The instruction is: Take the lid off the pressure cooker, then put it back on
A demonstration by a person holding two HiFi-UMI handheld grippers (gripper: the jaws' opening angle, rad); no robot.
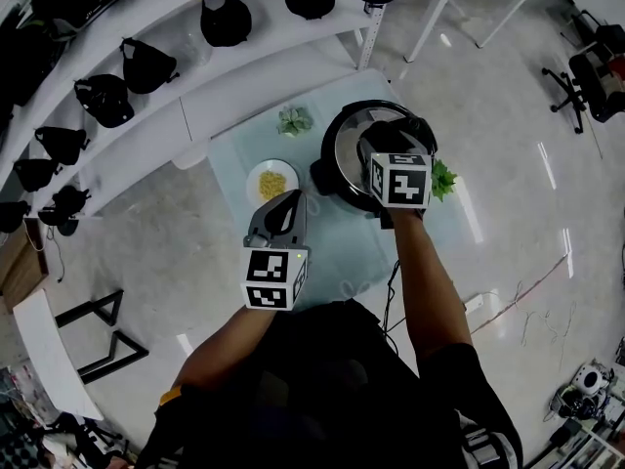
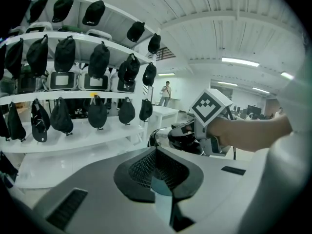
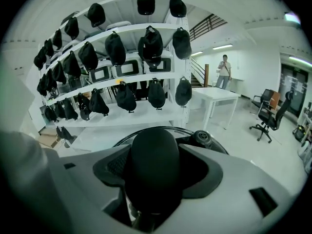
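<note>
The black pressure cooker [image 1: 337,164] stands on a small pale table [image 1: 229,159], its round lid [image 1: 352,143] sitting on top. My right gripper [image 1: 388,148] is directly over the lid, shut on the lid's black handle [image 3: 155,162]. The lid's rim [image 3: 122,138] and a valve knob [image 3: 201,138] show behind the handle. Nearer me and to the left, my left gripper [image 1: 286,206] hovers above the table, shut and holding nothing. In the left gripper view the cooker [image 2: 160,136] and the right gripper's marker cube [image 2: 209,106] lie ahead, to the right of the left gripper [image 2: 161,179].
A white plate of yellow food [image 1: 272,181] lies left of the cooker. Small green plants [image 1: 294,121] [image 1: 444,178] sit at the table's far and right sides. White shelves with black caps [image 1: 146,66] run behind. A person [image 3: 225,71], a white table [image 3: 214,96] and an office chair [image 3: 268,116] stand further off.
</note>
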